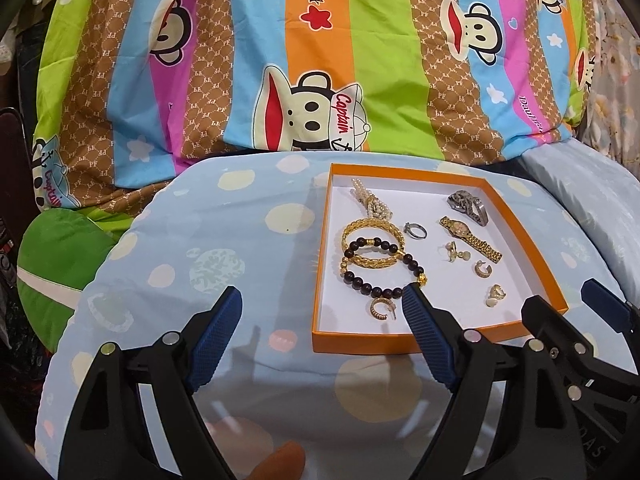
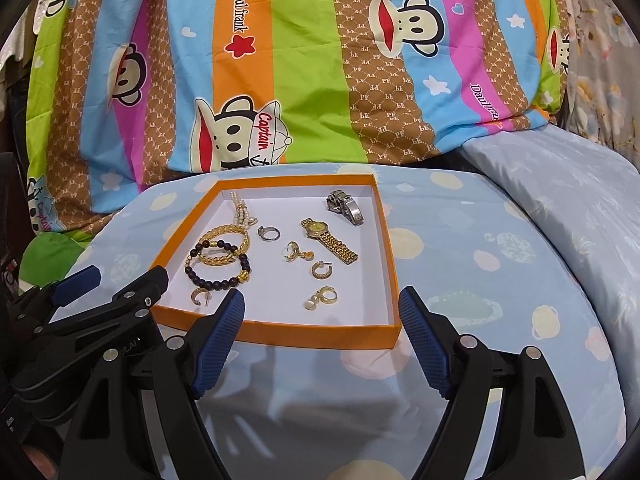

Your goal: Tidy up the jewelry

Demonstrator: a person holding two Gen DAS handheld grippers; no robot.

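Jewelry in tray beyond gaping right claw

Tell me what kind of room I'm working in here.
Most likely a bedroom, at a bed. The orange tray of jewelry sits on a pale blue spotted pillow or cushion, and a striped cartoon-monkey quilt is heaped behind it. More light blue bedding lies to the right.

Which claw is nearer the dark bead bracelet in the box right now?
Left. The left claw has one finger's tip beside the dark bead bracelet; the right claw sits at the orange box front edge, further right. Both open, empty.
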